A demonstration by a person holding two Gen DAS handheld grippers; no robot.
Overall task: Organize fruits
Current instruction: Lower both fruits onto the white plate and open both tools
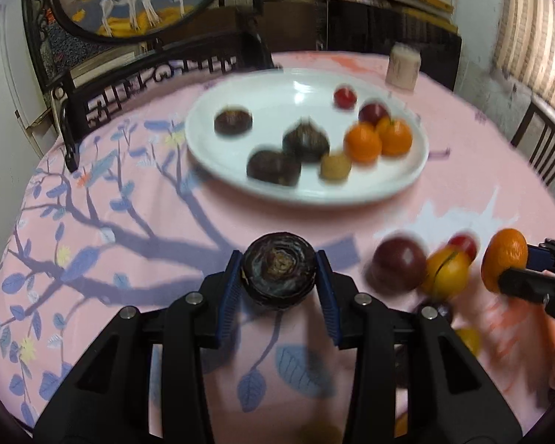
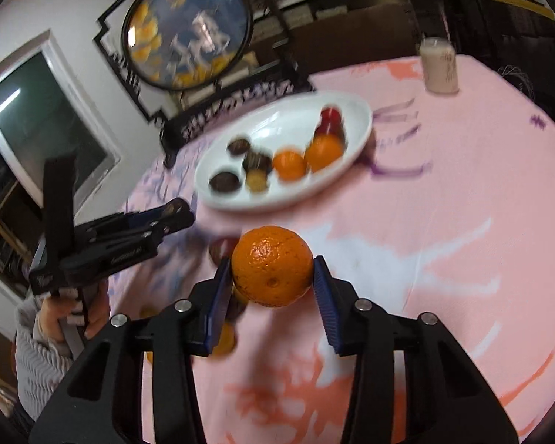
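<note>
A dark, flattened round fruit (image 1: 278, 271) is clamped between the blue pads of the left claw (image 1: 279, 277) and is held above the pink, branch-patterned cloth of the table (image 1: 129, 229). An orange (image 2: 272, 266) is gripped in the same way by the right claw (image 2: 272, 277), whose pads are pressed against its two sides; it is likewise held clear of the cloth. A white plate (image 1: 240, 88) is seen farther back on the table, and on it are gathered three dark fruits (image 1: 273, 167), a small tan one (image 1: 335, 166), two oranges (image 1: 362, 142) touching each other, and two red fruits (image 1: 345, 97) toward the far rim (all of them blurred). Loose fruit is left on the cloth near the right claw: a dark red plum-like fruit (image 1: 399, 263), a yellow-orange one (image 1: 447, 273) just beside it, and a small red one (image 1: 463, 246) behind. A pale cylindrical container (image 2: 439, 64) is stood well beyond the plate, near the table's far edge. A round framed picture (image 2: 187, 29) in a black carved stand is set behind the table.
</note>
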